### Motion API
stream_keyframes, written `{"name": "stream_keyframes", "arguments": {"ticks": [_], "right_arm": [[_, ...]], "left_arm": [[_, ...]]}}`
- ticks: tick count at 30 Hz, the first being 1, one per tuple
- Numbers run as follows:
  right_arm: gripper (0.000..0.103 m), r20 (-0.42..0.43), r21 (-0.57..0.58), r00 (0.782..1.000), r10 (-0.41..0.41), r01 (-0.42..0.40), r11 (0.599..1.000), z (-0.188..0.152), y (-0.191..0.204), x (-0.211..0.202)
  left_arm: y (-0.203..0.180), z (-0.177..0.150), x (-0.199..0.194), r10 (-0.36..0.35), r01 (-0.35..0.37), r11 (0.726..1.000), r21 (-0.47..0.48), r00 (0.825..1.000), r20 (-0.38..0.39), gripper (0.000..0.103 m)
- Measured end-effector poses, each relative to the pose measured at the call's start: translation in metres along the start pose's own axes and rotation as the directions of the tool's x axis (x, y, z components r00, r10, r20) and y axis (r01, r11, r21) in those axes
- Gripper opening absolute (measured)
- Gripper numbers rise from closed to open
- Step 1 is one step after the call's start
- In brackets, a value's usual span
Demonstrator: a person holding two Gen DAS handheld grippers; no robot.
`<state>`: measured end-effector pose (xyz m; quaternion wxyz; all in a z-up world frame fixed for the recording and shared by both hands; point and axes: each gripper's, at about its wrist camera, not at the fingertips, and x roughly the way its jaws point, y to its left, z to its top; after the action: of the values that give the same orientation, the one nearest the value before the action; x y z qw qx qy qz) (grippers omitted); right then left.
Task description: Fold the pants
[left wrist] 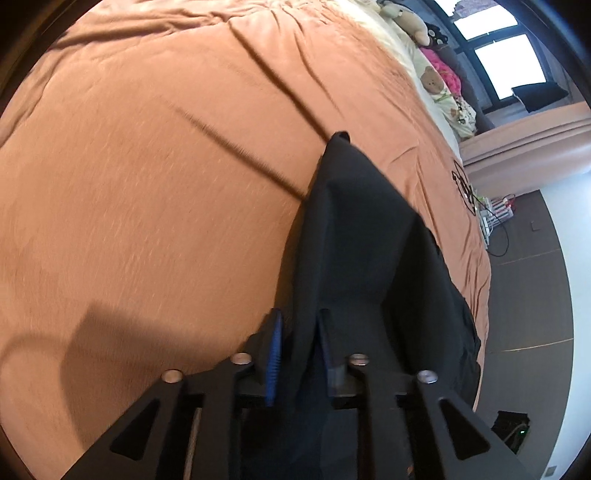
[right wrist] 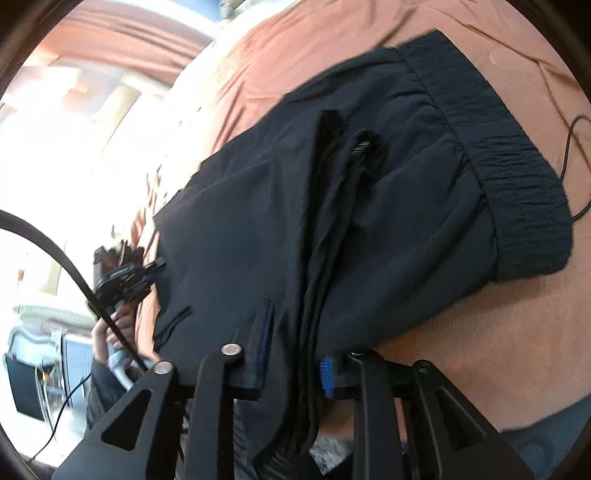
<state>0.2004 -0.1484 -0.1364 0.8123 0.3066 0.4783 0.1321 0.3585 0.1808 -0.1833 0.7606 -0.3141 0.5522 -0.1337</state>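
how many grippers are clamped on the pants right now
2. The left gripper pinches a raised fold of the black pants over the orange bedspread. The right gripper grips bunched layers near the elastic waistband.

A thin, smooth, matt woven cloth is seen in the black pants [right wrist: 388, 221], with a ribbed, gathered elastic texture shown along the wide black waistband [right wrist: 517, 177]. A soft, matt, faintly slubbed cloth, creased in long folds, is presented by the terracotta-orange bedspread [left wrist: 147, 184]. Matt black hard plastic is shown by the left gripper [left wrist: 299, 354] and the right gripper [right wrist: 291, 354], with bright, polished metal seen in the round silver pivot pins [left wrist: 241, 358]. A ridged, rubbery finish is displayed by the blue finger pads [left wrist: 274, 354]. Plush pile is shown by the tan stuffed bear [left wrist: 410, 18].
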Motion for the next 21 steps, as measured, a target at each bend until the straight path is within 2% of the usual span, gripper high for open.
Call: {"name": "stream_keyframes", "arguments": {"ticks": [4, 11, 15, 17, 18, 19, 21], "right_arm": [[0.035, -0.01, -0.076, 1.0, 0.012, -0.012, 0.997, 0.005, 0.01, -0.018], [0.036, -0.002, -0.065, 0.998, 0.069, -0.069, 0.996, 0.022, 0.002, -0.037], [0.036, -0.014, -0.098, 0.989, 0.145, -0.146, 0.984, 0.023, 0.01, -0.041], [0.039, 0.008, -0.123, 0.991, 0.13, -0.128, 0.984, 0.029, 0.008, -0.048], [0.049, 0.022, -0.131, 0.993, 0.116, -0.112, 0.985, 0.032, 0.003, -0.049], [0.054, 0.04, -0.123, 0.995, 0.089, -0.084, 0.989, 0.041, -0.003, -0.047], [0.054, 0.064, -0.106, 0.996, 0.058, -0.051, 0.993, 0.054, -0.01, -0.04]], "left_arm": [[0.011, -0.016, -0.008, -0.024, 0.024, 1.0, -0.012, 1.0, -0.001, 0.028], [0.022, -0.04, -0.027, -0.04, 0.041, 0.998, -0.04, 0.999, 0.013, 0.029], [0.026, -0.051, -0.033, -0.046, 0.047, 0.997, -0.058, 0.999, 0.019, 0.03], [0.029, -0.058, -0.036, -0.061, 0.064, 0.994, -0.09, 0.998, 0.028, 0.03], [0.03, -0.061, -0.038, -0.066, 0.069, 0.992, -0.103, 0.997, 0.034, 0.03], [0.031, -0.063, -0.04, -0.067, 0.07, 0.991, -0.111, 0.997, 0.038, 0.03], [0.032, -0.066, -0.043, -0.069, 0.075, 0.989, -0.125, 0.997, 0.046, 0.03]]}}
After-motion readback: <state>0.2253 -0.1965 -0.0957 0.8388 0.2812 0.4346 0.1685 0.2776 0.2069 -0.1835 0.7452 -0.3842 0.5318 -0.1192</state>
